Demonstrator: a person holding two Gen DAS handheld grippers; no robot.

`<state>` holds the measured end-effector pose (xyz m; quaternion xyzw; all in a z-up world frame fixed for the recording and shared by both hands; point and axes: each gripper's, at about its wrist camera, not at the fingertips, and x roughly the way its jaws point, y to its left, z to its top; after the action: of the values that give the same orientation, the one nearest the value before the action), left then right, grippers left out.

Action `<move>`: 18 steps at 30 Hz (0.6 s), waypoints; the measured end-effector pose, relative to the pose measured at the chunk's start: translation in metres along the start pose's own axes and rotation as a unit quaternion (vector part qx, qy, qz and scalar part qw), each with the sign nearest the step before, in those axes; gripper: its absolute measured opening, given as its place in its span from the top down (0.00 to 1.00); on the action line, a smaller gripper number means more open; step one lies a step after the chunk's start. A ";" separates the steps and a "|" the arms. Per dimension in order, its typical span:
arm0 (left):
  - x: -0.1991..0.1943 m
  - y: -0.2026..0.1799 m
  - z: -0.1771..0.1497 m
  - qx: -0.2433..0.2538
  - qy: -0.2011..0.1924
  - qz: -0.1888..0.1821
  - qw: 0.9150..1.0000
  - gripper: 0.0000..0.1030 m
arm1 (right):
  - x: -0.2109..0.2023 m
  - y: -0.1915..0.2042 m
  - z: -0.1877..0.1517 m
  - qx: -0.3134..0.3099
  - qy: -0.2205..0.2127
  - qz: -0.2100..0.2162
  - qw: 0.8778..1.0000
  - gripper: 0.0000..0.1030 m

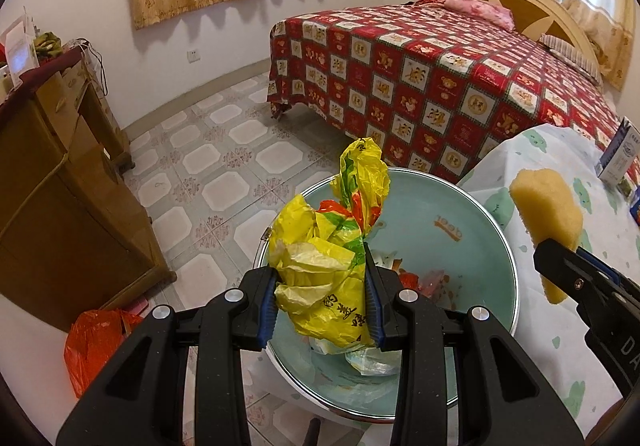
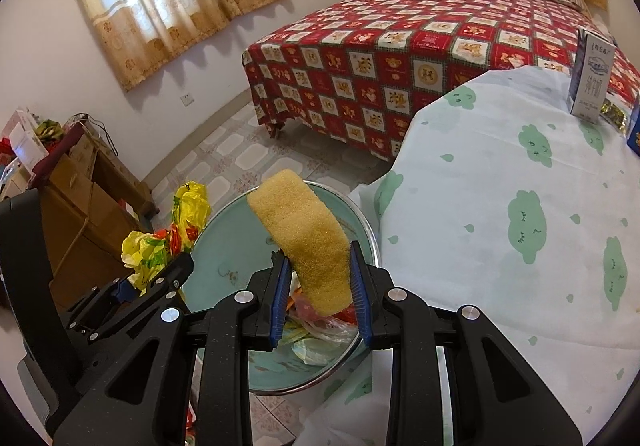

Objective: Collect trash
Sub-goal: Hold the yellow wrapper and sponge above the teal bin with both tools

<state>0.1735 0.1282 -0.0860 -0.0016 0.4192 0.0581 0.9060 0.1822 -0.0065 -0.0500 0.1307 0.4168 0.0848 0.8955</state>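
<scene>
My left gripper [image 1: 322,304] is shut on a crumpled yellow plastic bag [image 1: 320,258] with red and green print, held over the mouth of a pale green trash bin [image 1: 452,206]. My right gripper [image 2: 320,302] is shut on a yellow sponge [image 2: 306,234], which hangs over the same bin [image 2: 224,242]. In the left wrist view the right gripper [image 1: 560,278] with the sponge [image 1: 548,214] shows at the right. The right wrist view has the left gripper [image 2: 140,286] and its bag [image 2: 148,250] at the left. Wrappers and scraps [image 2: 316,330] lie in the bin's bottom.
A table under a white cloth with green clouds [image 2: 520,206] stands right of the bin, with a carton [image 2: 592,78] at its far edge. A bed with a red patterned cover [image 1: 420,78] lies beyond. Cardboard boxes [image 1: 52,198] and an orange bag [image 1: 96,342] sit at the left on the tiled floor.
</scene>
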 end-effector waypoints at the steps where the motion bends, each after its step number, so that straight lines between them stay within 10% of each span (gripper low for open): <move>1: 0.000 0.000 0.000 0.000 0.000 0.000 1.000 0.66 | 0.001 0.000 0.000 -0.001 0.001 0.000 1.000 0.72; 18: 0.016 0.003 -0.006 -0.006 0.025 -0.014 1.000 0.66 | 0.014 -0.005 -0.003 -0.001 0.020 -0.005 1.000 0.72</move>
<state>0.1790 0.1329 -0.1015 -0.0138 0.4414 0.0480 0.8959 0.1890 -0.0071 -0.0639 0.1257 0.4350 0.0837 0.8877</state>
